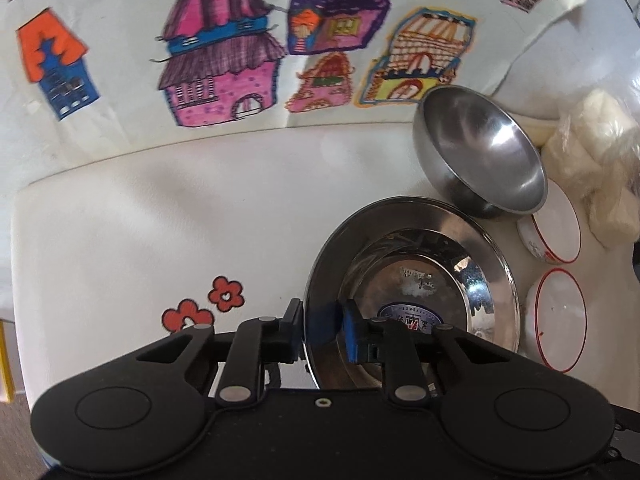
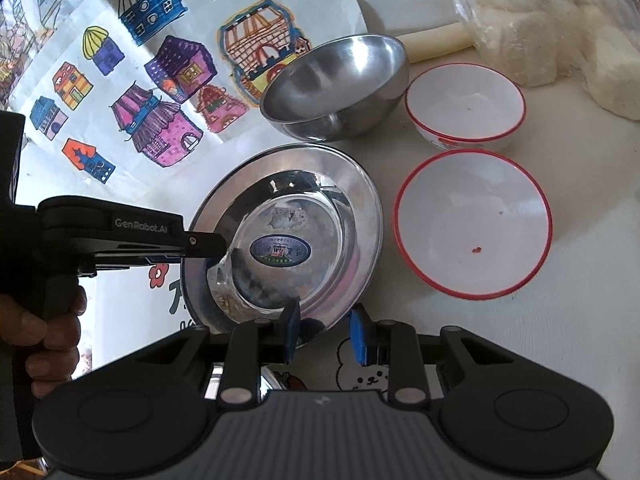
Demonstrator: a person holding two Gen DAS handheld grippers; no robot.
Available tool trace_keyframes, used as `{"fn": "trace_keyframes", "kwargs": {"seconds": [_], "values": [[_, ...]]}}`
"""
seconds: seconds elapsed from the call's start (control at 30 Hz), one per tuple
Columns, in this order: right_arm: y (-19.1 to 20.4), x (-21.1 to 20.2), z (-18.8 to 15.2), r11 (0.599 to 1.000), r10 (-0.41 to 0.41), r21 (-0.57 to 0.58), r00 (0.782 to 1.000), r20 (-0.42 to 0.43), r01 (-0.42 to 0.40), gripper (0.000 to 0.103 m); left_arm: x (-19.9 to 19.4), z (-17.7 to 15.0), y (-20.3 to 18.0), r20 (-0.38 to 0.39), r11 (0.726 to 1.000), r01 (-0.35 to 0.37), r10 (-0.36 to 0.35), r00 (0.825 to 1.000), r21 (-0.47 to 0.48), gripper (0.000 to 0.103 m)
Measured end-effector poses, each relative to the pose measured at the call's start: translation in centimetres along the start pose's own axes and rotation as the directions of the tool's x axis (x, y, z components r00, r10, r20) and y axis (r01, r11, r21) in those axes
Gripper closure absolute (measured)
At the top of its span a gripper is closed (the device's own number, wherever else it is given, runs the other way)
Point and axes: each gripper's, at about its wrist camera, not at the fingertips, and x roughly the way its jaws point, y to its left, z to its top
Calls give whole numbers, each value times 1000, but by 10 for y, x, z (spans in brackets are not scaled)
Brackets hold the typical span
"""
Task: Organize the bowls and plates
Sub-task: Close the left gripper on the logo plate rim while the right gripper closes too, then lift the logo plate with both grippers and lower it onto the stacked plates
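Note:
A steel plate [image 1: 492, 272] with a blue sticker lies on the white table; it also shows in the right wrist view [image 2: 352, 216]. My left gripper [image 1: 322, 324] straddles the plate's near-left rim, one finger on each side, the jaws partly closed around it; in the right wrist view it [image 2: 216, 246] reaches in from the left. My right gripper [image 2: 324, 332] is open and empty at the plate's near edge. A steel bowl [image 1: 480, 148] [image 2: 340, 84] stands behind the plate. Two white red-rimmed bowls [image 2: 466, 100] [image 2: 474, 224] stand to the right, also in the left wrist view [image 1: 554, 232] [image 1: 560, 320].
A cloth with coloured house drawings [image 1: 224, 60] [image 2: 160, 80] lies across the back of the table. A plastic bag of white lumps [image 2: 560, 32] [image 1: 600, 148] and a cream cylinder [image 2: 436, 40] sit at the back right. Red flower prints [image 1: 208, 304] mark the table.

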Motion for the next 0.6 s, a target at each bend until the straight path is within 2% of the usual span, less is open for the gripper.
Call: {"fn": "trace_keyframes", "kwargs": {"seconds": [0.3,0.6], "values": [[0,13,16,996,31,-80,999,-44,-35,73,-9,-8,11,29,994,-60,62,998,-90,82],[18,27,35,974,61,-214,997,-48,-70,73,-21,-12,27,87,975,-101,120,989,-198,82]]}}
